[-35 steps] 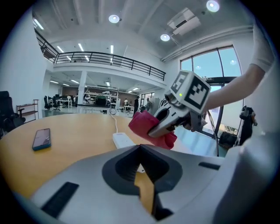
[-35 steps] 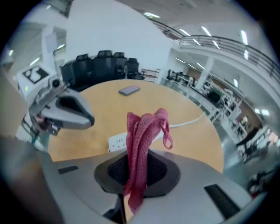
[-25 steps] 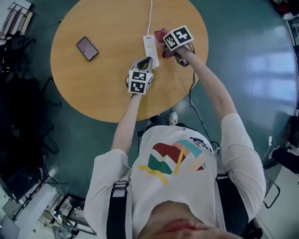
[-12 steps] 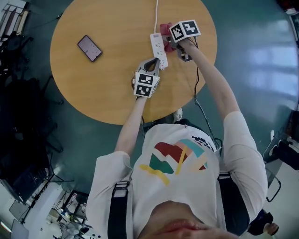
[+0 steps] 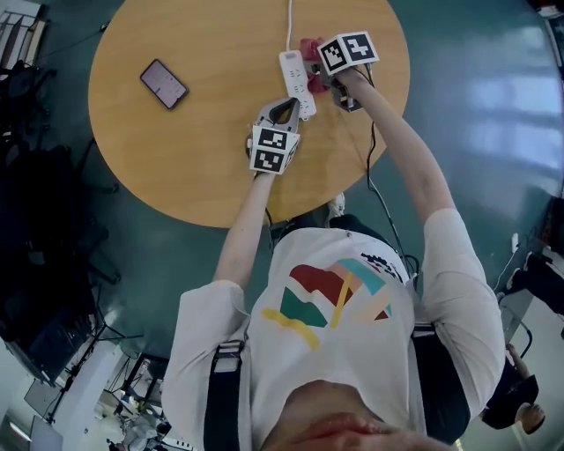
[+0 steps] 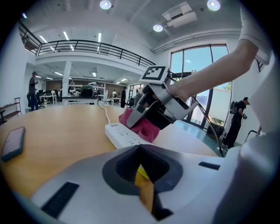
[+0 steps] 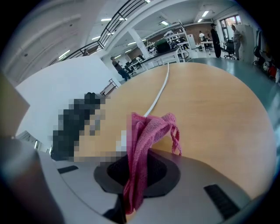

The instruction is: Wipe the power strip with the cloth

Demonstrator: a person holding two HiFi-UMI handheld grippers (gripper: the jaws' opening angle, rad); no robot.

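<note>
A white power strip [image 5: 295, 77] lies on the round wooden table [image 5: 211, 150], its cord [image 5: 287, 22] running to the far edge. My right gripper [image 5: 319, 72] is shut on a pink cloth [image 5: 309, 48] and holds it against the strip's far right side. In the right gripper view the cloth [image 7: 146, 135] hangs bunched out of the jaws. My left gripper [image 5: 284, 107] is shut, its tips beside the strip's near end. In the left gripper view the strip [image 6: 122, 134], the cloth [image 6: 143, 127] and the right gripper [image 6: 135, 118] lie just ahead.
A dark phone [image 5: 164, 84] lies face up on the table's left part. A black cable [image 5: 368, 167] hangs off the table's right edge toward the teal floor. Chairs and dark gear [image 5: 40, 220] stand at the left.
The right gripper has edged the cloth a little toward the strip's far end. The left gripper has stayed by the near end. The head view has shifted slightly.
</note>
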